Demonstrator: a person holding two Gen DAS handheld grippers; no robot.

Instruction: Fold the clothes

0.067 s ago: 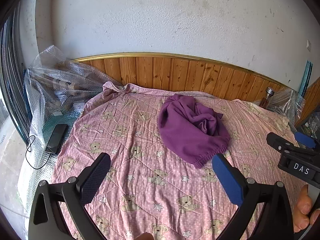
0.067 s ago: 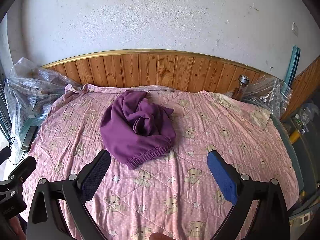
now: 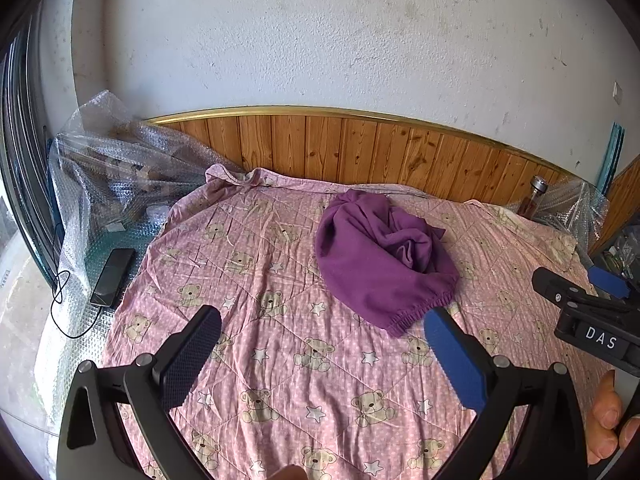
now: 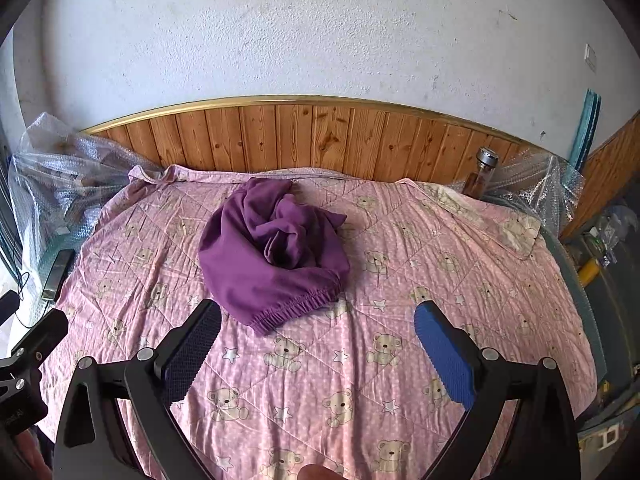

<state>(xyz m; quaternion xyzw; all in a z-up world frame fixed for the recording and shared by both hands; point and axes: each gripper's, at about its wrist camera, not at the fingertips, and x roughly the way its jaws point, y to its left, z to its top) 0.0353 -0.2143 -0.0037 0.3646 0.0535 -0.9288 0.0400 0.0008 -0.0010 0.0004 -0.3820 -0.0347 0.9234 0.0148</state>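
Crumpled purple fabric garment with a gathered elastic hem lies in a heap on the pink quilted bedspread printed with teddy bears and stars, toward the far half of the bed, in front of the wood-panelled headboard with a brass-coloured top rail. Elastic hem faces the cameras; the rest is bunched and folded over itself.

Left gripper — jaws spread wide, nothing between them. It hangs above the near part of the bedspread; the garment is ahead of it and to its right, hem edge just beyond the tip of the blue finger pad. No contact.

Right gripper — also wide open and empty, over the near bedspread. Garment lies ahead and to its left, hem just past the tip of the black finger pad. No contact. In the left wrist view this gripper shows at the right edge, beside the bed, with fingers of a hand below it.

Surroundings: dark phone with a cable on bubble wrap left of the bed; a glass bottle with a metal cap at the far right corner.
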